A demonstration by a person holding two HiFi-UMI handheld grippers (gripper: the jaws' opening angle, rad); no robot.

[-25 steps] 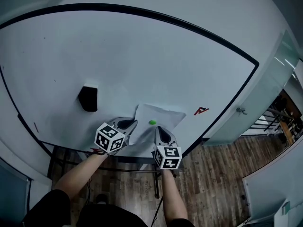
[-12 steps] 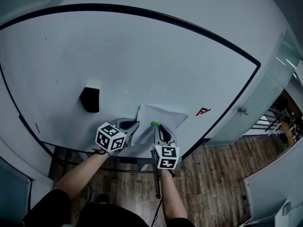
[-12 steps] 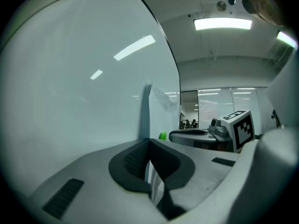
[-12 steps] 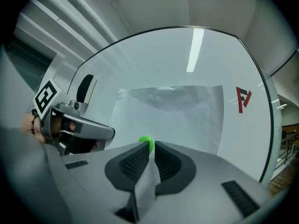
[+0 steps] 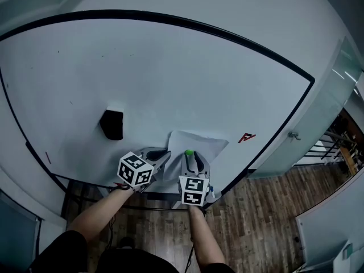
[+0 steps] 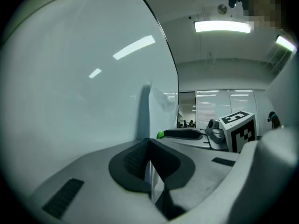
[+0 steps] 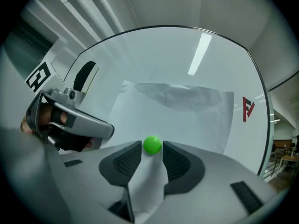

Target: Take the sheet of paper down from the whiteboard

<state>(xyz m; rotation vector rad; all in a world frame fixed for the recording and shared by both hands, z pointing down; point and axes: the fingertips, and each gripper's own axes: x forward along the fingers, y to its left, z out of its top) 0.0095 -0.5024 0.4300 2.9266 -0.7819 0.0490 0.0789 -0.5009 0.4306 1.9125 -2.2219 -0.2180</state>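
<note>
A white sheet of paper [image 5: 200,143] hangs on the whiteboard [image 5: 170,73], pinned by a small green ball magnet [image 5: 188,152]. My left gripper [image 5: 165,157] is shut on the sheet's left edge, and the thin paper [image 6: 156,111] runs between its pads [image 6: 135,160]. My right gripper [image 7: 152,148] points level at the board. Its jaws have just been opening and now stand on either side of the green magnet [image 7: 152,144] with slim gaps. The wrinkled sheet [image 7: 182,115] lies behind them.
A black eraser [image 5: 112,124] sticks to the board left of the grippers. A red mark [image 5: 245,137] sits to the right of the sheet. The board's black frame [image 5: 284,124] runs down the right side, with wooden floor [image 5: 256,209] below.
The right gripper has closed in on the green magnet, which now sits between its jaw tips instead of just beyond them. The left gripper keeps its hold on the sheet.
</note>
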